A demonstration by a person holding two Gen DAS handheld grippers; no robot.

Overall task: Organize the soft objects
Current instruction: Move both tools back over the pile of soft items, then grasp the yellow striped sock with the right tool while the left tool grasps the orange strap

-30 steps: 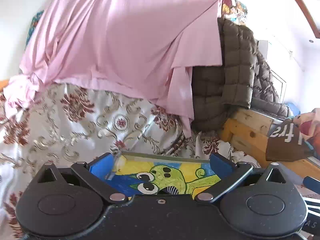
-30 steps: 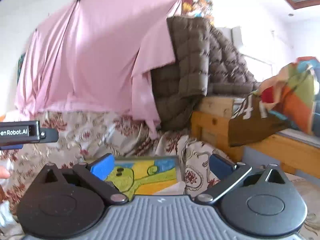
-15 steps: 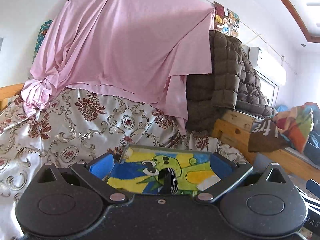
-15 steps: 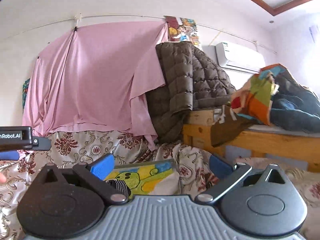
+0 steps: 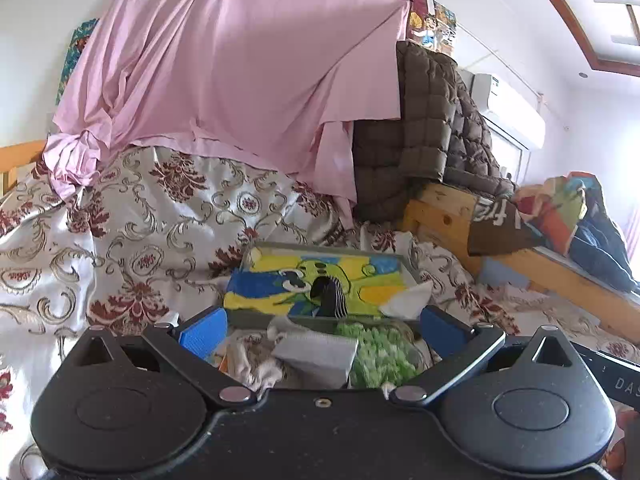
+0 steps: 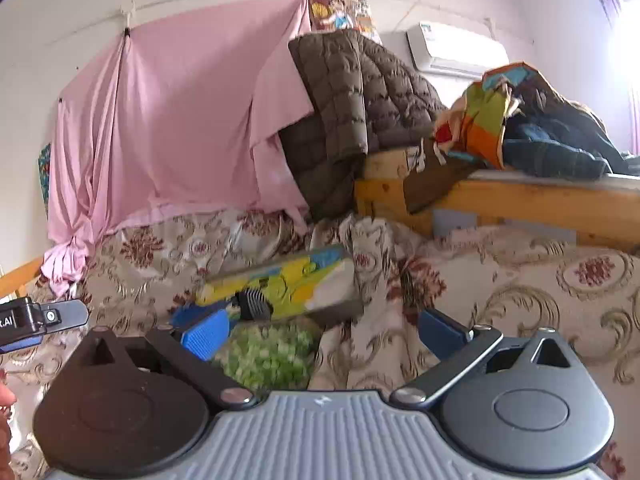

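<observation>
A flat grey-edged cushion (image 5: pixel 320 280) with a yellow, blue and green cartoon picture lies on the floral bedspread (image 5: pixel 132 240). In front of it sit a green fluffy item (image 5: pixel 376 354) and a folded grey cloth (image 5: pixel 316 354). My left gripper (image 5: pixel 323 332) is open just above those two, and its blue fingertips (image 5: pixel 204 336) touch nothing. The right wrist view shows the same cushion (image 6: pixel 288 284) tilted, with the green fluffy item (image 6: pixel 268 354) below it. My right gripper (image 6: pixel 324 334) is open over the bedspread, right of the green item.
A pink sheet (image 5: pixel 224 72) hangs behind the bed, with a brown quilted blanket (image 5: pixel 420 132) beside it. A wooden bed frame (image 6: pixel 500 204) at the right carries piled clothes (image 6: pixel 520 128). The left gripper's body (image 6: pixel 40 318) shows at the right view's left edge.
Both grippers have drawn back from the cartoon cushion, which now lies farther ahead on the bedspread. The green fluffy item and grey cloth have come into view near the fingers.
</observation>
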